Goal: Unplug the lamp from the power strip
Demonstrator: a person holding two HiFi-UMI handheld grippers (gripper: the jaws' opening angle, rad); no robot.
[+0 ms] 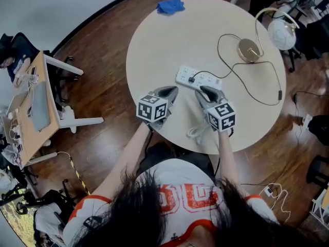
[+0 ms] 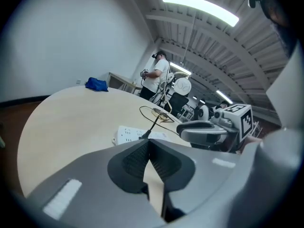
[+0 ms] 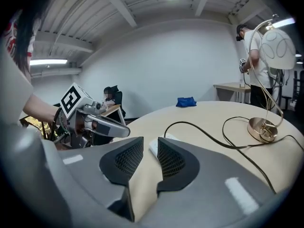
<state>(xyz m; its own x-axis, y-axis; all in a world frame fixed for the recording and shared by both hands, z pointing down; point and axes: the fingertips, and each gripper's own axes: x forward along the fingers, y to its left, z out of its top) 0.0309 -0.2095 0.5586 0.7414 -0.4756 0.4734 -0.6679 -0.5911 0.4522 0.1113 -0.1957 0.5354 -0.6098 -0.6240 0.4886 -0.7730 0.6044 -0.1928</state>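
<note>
The left tool [image 1: 171, 91] and right tool [image 1: 206, 92] hover side by side over the near part of the table [image 1: 154, 40], both aimed at the strip [image 1: 199, 78] that lies just ahead of their tips. The left tool's jaws are together at the tips with nothing in them. The right tool's jaws stand apart, and nothing is between them except a bit of the strip showing beyond the gap.

The black plug [image 1: 191, 79] sits in the strip ahead of the left tool and slightly to its right. Its cord [image 1: 247, 84] loops away beyond the right tool to the lamp [image 1: 249, 50], well off to that tool's far right.

This paired approach looks like one tool pinning the strip while the other pulls the plug, so unplugging has probably not begun. A blue cloth [image 1: 170, 5] lies far ahead, out of play.
</note>
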